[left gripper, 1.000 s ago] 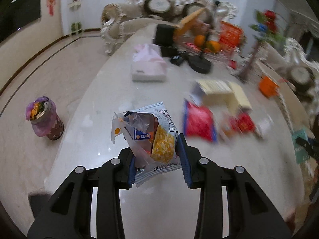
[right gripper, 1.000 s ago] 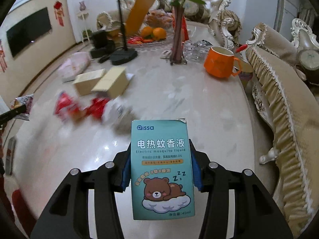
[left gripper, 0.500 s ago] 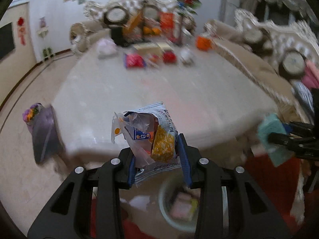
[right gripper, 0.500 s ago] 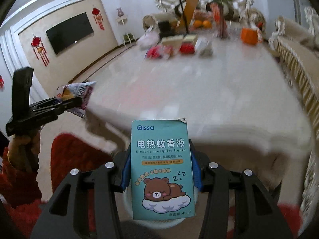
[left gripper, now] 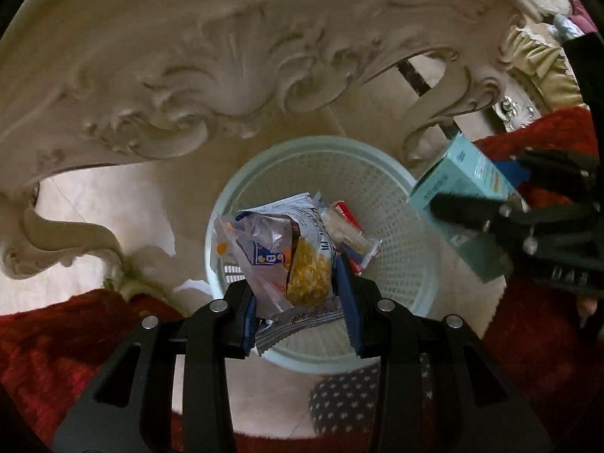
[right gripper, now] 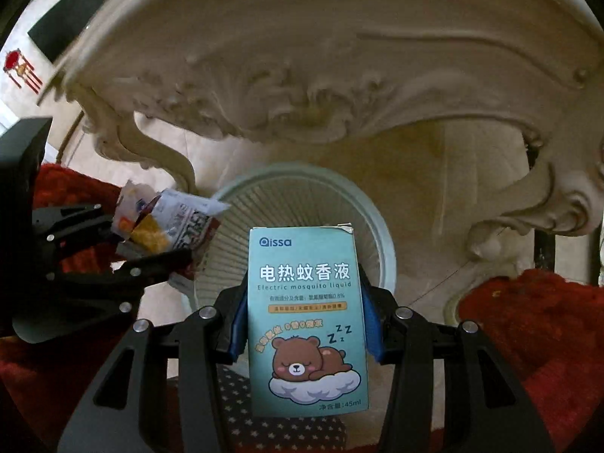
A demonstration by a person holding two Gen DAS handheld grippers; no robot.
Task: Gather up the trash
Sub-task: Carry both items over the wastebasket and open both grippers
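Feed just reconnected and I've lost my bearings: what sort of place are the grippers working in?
Most likely a home living room, down at floor level: an ornate cream carved table apron with scrolled legs overhead, a pale green plastic mesh wastebasket on the tiled floor, and a dark wall-mounted TV screen beside red hanging ornaments.

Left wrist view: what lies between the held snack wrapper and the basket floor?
A small clear packet with red packaging lies in the basket, under the snack wrapper.

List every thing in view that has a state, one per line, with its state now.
Crumpled snack wrapper: clamped in the left gripper, above the basket.
Teal mosquito-liquid carton: upright, clamped in the right gripper.
Pale green plastic mesh waste basket: upright on the floor, open-topped, some wrappers already inside.
Red-and-white packet: lying inside the basket.
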